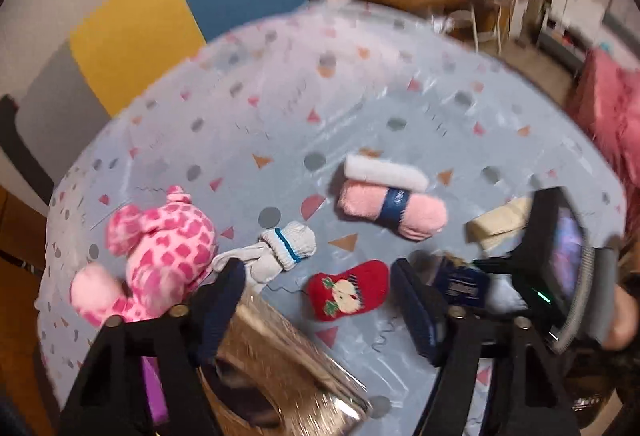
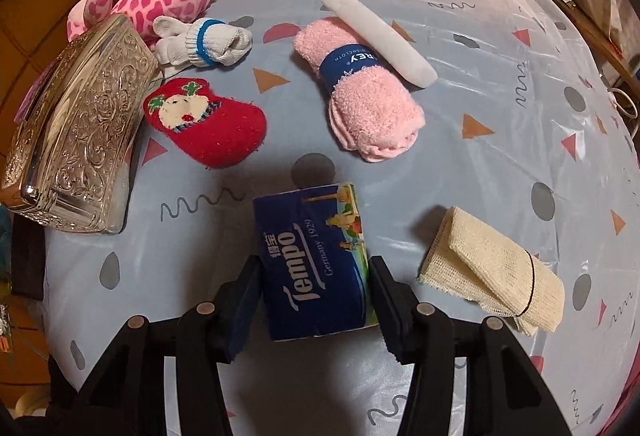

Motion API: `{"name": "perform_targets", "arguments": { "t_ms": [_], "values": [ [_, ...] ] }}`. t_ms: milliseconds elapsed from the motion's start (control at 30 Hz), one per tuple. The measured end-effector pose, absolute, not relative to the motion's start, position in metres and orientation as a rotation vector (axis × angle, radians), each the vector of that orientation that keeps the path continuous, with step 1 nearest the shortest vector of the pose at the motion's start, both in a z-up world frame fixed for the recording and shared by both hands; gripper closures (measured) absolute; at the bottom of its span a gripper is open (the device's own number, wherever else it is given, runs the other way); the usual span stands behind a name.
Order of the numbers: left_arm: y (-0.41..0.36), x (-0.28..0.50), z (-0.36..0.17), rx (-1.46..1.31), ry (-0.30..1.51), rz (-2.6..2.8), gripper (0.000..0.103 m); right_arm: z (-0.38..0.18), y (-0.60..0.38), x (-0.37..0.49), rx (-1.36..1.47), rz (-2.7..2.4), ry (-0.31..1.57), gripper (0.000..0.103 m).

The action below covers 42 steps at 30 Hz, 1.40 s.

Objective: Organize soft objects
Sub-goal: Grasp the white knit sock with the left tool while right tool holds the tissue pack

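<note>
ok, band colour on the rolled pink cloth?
Dark blue with white lettering, around the middle of the pink cloth; clearest in the right wrist view.
</note>
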<state>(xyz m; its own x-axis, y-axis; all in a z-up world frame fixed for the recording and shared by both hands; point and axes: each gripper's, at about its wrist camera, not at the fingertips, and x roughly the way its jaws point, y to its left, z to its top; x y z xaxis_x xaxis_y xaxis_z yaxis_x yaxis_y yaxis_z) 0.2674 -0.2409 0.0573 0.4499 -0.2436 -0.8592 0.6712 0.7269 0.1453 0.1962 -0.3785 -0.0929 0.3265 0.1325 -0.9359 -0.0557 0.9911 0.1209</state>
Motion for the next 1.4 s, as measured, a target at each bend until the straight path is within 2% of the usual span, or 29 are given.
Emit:
{"name": "perform_targets", "arguments": {
  "t_ms": [200, 533, 567, 600, 733, 767, 900, 1133, 1267, 1400],
  "values": [
    [-0.289, 0.305, 0.003, 0.739, 1.060, -0.550, 0.038, -0.092, -0.377, 0.203, 0.084, 0.136, 1.235, 0.049],
    [-0.313, 0.337, -0.084, 1.048, 1.166, -0.429, 0.038, -0.094, -0.375, 0.214, 0.063, 0.124, 1.238, 0.049],
    [-0.314, 0.338, -0.089, 1.070, 1.166, -0.422, 0.040, -0.095, -0.375, 0.214, 0.062, 0.121, 1.238, 0.049],
    [-0.313, 0.339, -0.096, 1.104, 1.165, -0.409, 0.053, -0.095, -0.373, 0.214, 0.060, 0.119, 1.238, 0.049],
    [-0.310, 0.345, -0.105, 1.115, 1.140, -0.384, 0.065, -0.096, -0.365, 0.212, 0.034, 0.115, 1.234, 0.049],
    [-0.309, 0.345, -0.105, 1.110, 1.137, -0.390, 0.065, -0.095, -0.364, 0.211, 0.026, 0.115, 1.232, 0.049],
    [-0.309, 0.342, -0.080, 1.023, 1.065, -0.412, 0.065, -0.095, -0.359, 0.209, 0.011, 0.112, 1.224, 0.049],
    [-0.284, 0.293, 0.028, 0.668, 0.909, -0.651, 0.065, -0.101, -0.358, 0.208, 0.023, 0.116, 1.223, 0.049],
    [-0.250, 0.255, 0.077, 0.430, 0.889, -0.768, 0.065, -0.110, -0.362, 0.209, -0.004, 0.086, 1.240, 0.050],
    [-0.200, 0.206, 0.102, 0.213, 0.964, -0.888, 0.064, -0.110, -0.361, 0.207, 0.004, 0.089, 1.231, 0.050]
  ]
}}
